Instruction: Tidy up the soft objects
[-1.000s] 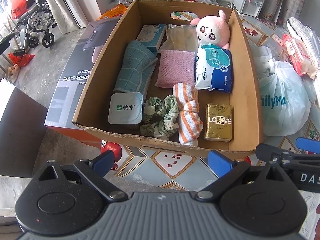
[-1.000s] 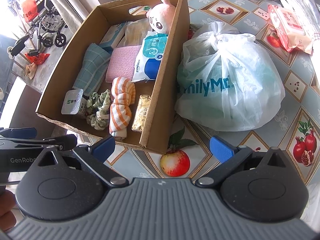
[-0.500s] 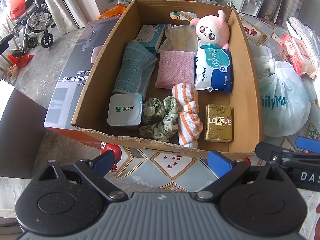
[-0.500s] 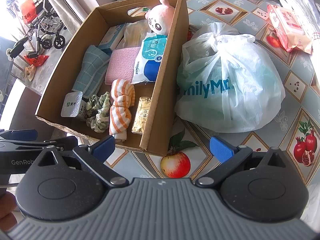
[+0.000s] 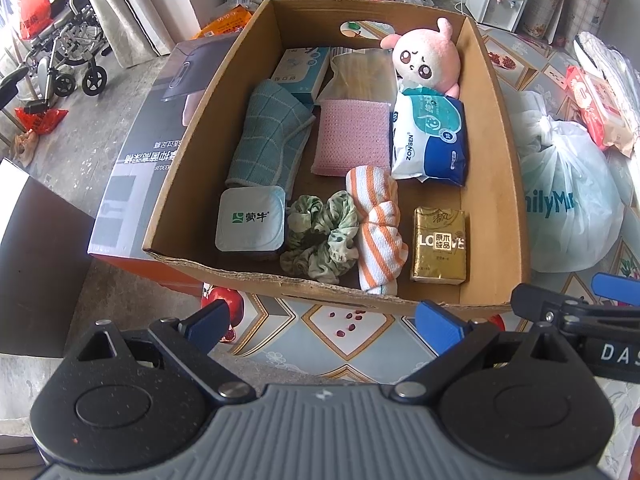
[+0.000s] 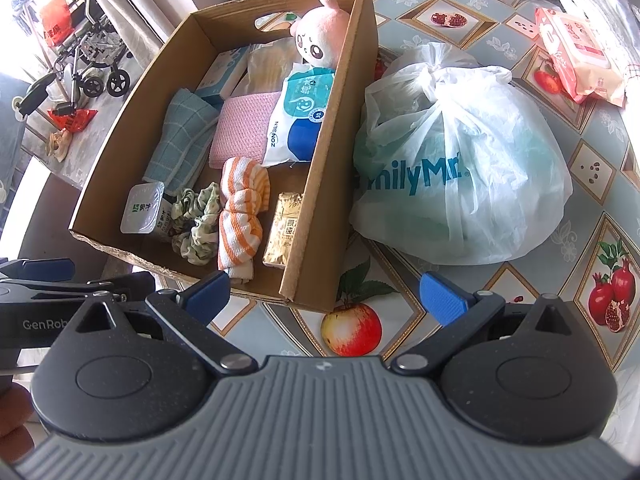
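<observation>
Both the left gripper (image 5: 322, 322) and right gripper (image 6: 326, 294) gape wide, empty. The striped towel (image 5: 378, 228) lies near the box's (image 5: 504, 160) front edge: light, limp, best pinched at its bunched middle.

One cardboard box (image 5: 496, 128) holds three folded cloths, one plush toy (image 5: 426, 62), one scrunchie (image 5: 320, 236), one yogurt cup (image 5: 250, 224) and two tissue packs. One tied plastic bag (image 6: 460, 160) sits beside it.

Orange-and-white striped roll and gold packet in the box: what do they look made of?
The orange-and-white striped roll looks like terry cloth: matte, nubby surface, soft folds. The gold packet looks like glossy foil or plastic film, judging by its sheen; contents hidden.
</observation>
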